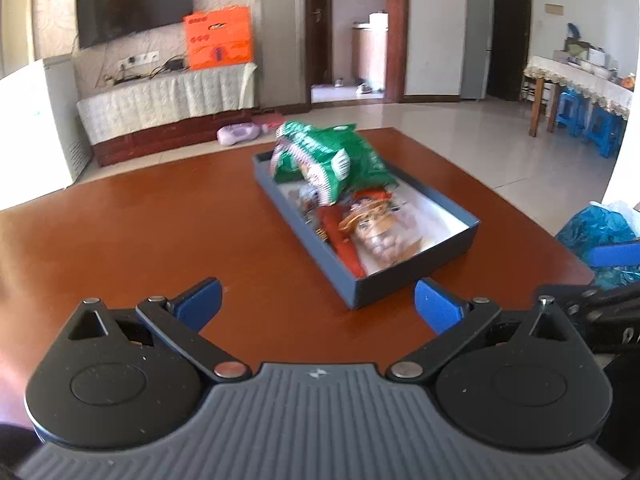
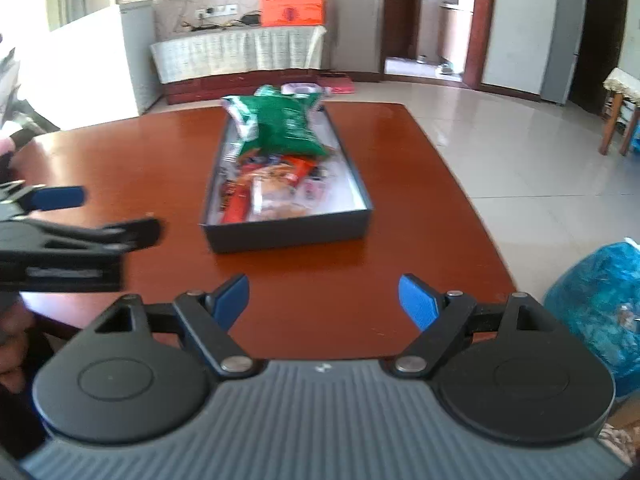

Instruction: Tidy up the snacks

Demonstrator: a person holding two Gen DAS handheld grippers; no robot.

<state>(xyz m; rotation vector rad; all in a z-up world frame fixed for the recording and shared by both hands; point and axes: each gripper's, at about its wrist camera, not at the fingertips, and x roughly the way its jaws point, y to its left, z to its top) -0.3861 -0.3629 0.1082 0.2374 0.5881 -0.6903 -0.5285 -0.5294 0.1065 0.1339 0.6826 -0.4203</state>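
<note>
Here both pairs of jaws stand wide with nothing between them. The left gripper (image 1: 318, 304) hangs over the bare table (image 1: 160, 216), tilted downward, short of the near corner of the box (image 1: 400, 286), which lies ahead of it and a little to its right, turned at an angle. The right gripper (image 2: 323, 300) is tilted down the same way, just short of the box's (image 2: 288, 232) near end wall and roughly square to it. In the right wrist view the left gripper (image 2: 60, 216) shows from the side, left of the box and clear of it; in the left wrist view a blue finger (image 1: 616, 254) of the right gripper juts in to the right of the box.

Inside the box the snacks (image 2: 276, 192) are piled: a green bag (image 2: 280, 124) rests at the far end, rising above the rim, and orange and clear packets (image 1: 360, 228) lie toward the near end. A blue plastic bag (image 2: 596, 300) sits off the table's right edge, beyond the box.
</note>
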